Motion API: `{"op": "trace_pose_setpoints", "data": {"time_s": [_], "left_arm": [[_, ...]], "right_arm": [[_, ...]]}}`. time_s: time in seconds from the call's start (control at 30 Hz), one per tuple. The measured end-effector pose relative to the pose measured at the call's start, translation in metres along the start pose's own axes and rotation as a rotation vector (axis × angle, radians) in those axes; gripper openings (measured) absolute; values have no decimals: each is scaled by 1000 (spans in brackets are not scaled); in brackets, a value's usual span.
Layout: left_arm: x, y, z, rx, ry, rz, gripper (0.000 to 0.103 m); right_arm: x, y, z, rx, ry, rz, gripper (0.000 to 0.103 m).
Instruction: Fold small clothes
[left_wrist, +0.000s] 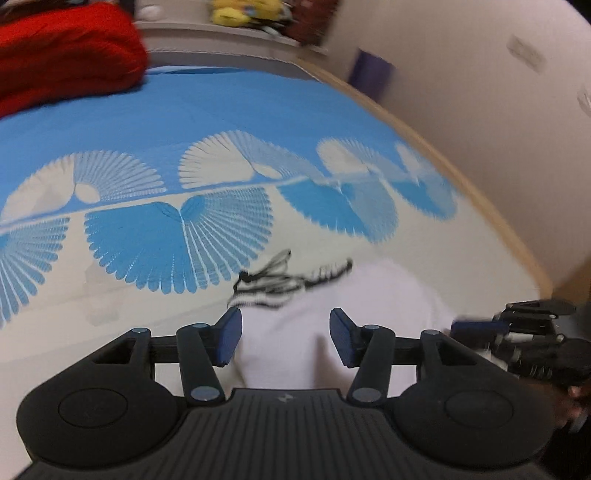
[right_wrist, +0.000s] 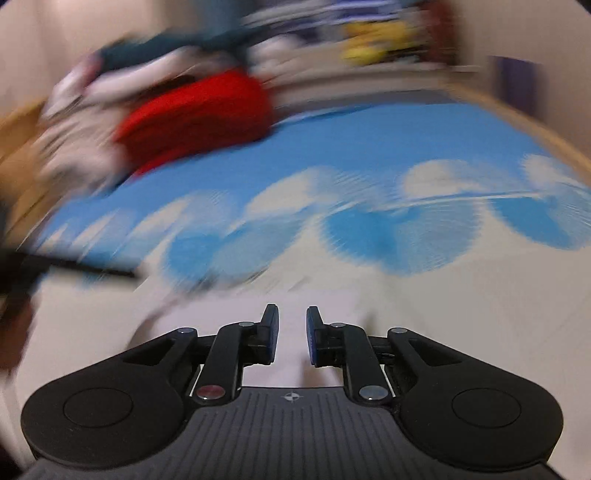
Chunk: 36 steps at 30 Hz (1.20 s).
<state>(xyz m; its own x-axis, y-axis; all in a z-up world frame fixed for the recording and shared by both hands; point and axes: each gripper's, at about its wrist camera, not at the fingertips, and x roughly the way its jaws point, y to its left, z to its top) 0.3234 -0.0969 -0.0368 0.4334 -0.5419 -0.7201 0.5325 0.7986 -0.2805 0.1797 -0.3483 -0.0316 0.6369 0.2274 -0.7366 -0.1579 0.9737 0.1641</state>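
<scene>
Left tongs (left_wrist: 285, 336) hover spread wide over one white garment (left_wrist: 369, 295) on the bed (left_wrist: 221, 103). Right tongs (right_wrist: 291, 334), slightly parted, grasp nothing. One red garment (left_wrist: 62, 55) lies near the bed's far edge.

Both cameras sit low and close over the bed (left_wrist: 258, 110), each looking forward along its own tool's fingers toward the far shelf (left_wrist: 221, 31); both share the blue fan-print cover (right_wrist: 369, 147) and red bundle (right_wrist: 199, 110); the right view is blurred, perhaps angled further left.
</scene>
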Motion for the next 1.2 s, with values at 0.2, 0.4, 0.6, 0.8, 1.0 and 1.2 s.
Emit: {"op": "trace_pose_setpoints", "data": {"time_s": [0.2, 0.4, 0.6, 0.8, 1.0, 1.2], "left_arm": [[23, 13, -24, -117, 108, 35, 86], [59, 55, -45, -515, 185, -130, 89], [81, 57, -58, -625, 152, -235, 69], [59, 52, -24, -509, 104, -199, 38], [2, 87, 7, -384, -28, -59, 38], [-36, 158, 4, -487, -104, 151, 53]], "right_arm": [[43, -2, -47, -226, 328, -257, 17], [38, -31, -37, 56, 318, -206, 44], [49, -54, -35, 223, 361, -175, 51], [59, -41, -26, 224, 366, -123, 18], [81, -9, 6, 251, 261, -53, 13], [118, 49, 41, 222, 160, 22, 13]]}}
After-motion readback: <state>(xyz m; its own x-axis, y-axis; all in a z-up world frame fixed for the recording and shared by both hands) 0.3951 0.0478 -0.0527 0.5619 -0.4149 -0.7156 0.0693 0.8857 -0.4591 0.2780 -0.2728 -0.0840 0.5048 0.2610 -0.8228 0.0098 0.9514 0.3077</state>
